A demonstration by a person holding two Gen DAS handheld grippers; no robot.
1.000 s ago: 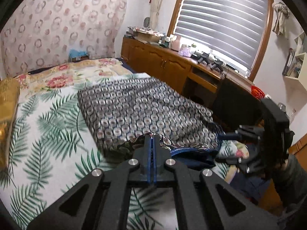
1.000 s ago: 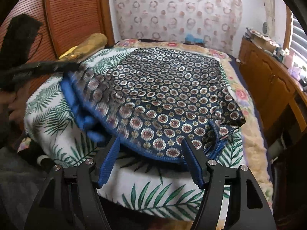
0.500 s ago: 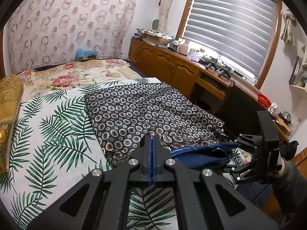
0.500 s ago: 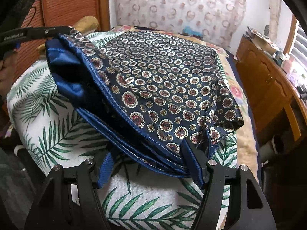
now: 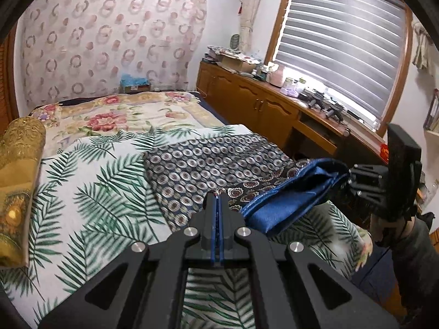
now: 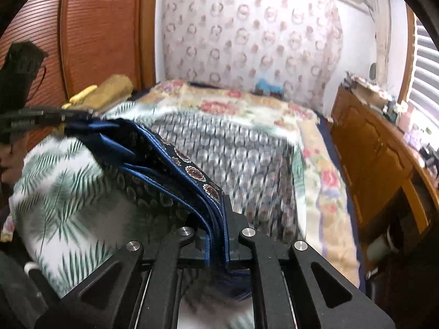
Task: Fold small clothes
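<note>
Left wrist view: the left gripper point(image 5: 217, 201) has its jaws fully together, pinching the near edge of the patterned garment point(image 5: 208, 164) with its blue lining. The garment lies on the palm-leaf bedspread point(image 5: 90, 192), running from the fingertips toward 2 o'clock, where the right gripper point(image 5: 349, 176) clamps its other folded blue corner.

Right wrist view: the right gripper point(image 6: 218, 216) has just closed its jaws, and they now squeeze several blue-edged layers of the garment point(image 6: 197, 175). The cloth stretches toward 10 o'clock to the left gripper point(image 6: 90, 113), raised off the bedspread point(image 6: 63, 181) there. A gold pillow point(image 6: 109, 90) sits at 11 o'clock.
</note>
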